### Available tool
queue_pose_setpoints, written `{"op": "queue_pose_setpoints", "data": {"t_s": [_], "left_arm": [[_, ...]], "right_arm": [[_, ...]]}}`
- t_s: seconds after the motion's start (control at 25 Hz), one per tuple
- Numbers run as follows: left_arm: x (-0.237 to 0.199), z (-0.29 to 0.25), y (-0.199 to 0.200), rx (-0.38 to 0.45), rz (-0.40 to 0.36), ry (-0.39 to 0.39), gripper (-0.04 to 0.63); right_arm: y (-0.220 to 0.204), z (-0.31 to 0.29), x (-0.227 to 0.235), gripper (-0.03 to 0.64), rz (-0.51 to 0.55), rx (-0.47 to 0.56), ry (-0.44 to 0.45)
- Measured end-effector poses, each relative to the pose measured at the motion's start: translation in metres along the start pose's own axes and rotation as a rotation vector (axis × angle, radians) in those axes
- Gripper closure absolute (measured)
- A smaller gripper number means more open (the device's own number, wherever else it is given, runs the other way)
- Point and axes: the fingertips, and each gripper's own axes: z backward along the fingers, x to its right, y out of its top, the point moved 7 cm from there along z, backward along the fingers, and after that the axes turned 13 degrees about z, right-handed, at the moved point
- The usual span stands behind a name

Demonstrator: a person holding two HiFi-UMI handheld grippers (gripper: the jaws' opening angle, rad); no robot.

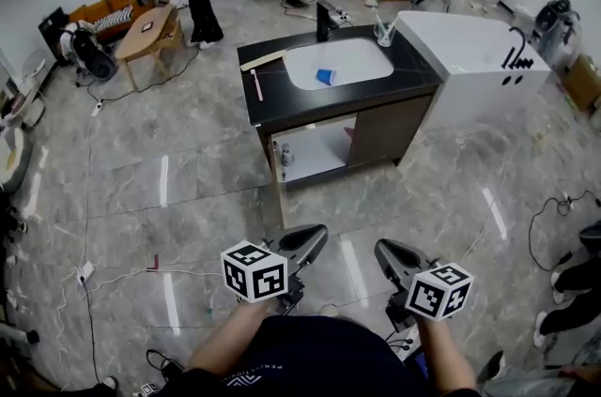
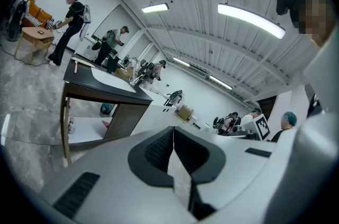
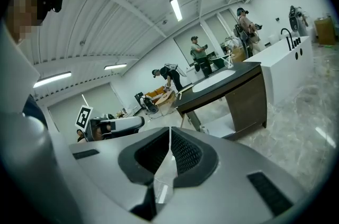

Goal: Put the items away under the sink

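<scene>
Jaws: left gripper (image 1: 313, 238) and right gripper (image 1: 387, 251) both pressed together, empty | Items: blue cup (image 1: 325, 76) lay tipped in sink (image 1: 355, 57); slim pink item (image 1: 256, 85) on counter (image 1: 286, 102); both well apart from grippers | Risk: jaws arriving unopened might nudge cup; it could roll round basin

A small blue cup (image 1: 325, 77) lay on its side in the white sink (image 1: 302, 57) set in the black vanity top (image 1: 282, 104). A clear glass (image 1: 383, 33) stood upright near the top's back right corner. A thin pink stick (image 1: 256, 85) and a pale wooden strip (image 1: 263, 60) lay flat at its left end. Below, the cabinet (image 1: 315, 151) stood open, its white shelf bearing a small bottle (image 1: 285, 157) at the left.
</scene>
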Motion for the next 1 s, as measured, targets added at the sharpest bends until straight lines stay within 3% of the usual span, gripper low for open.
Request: {"op": "queue_pose_setpoints", "data": {"t_s": [0.16, 0.44, 0.64, 1.0], "left_arm": [[0.009, -0.013, -0.009, -0.026, -0.044, 0.006, 0.586], [0.002, -0.025, -0.012, -0.025, 0.019, 0.038, 0.586], [-0.004, -0.040, -0.003, -0.025, -0.008, 0.063, 0.586], [-0.027, -0.081, 0.032, -0.005, -0.014, 0.050, 0.586]], "right_arm": [[-0.001, 0.007, 0.017, 0.580, 0.000, -0.003, 0.006], [0.002, 0.003, 0.035, 0.579, -0.002, -0.010, 0.012], [0.005, 0.001, 0.047, 0.578, -0.026, 0.006, 0.027], [0.021, -0.023, 0.083, 0.578, -0.055, -0.011, -0.024]]}}
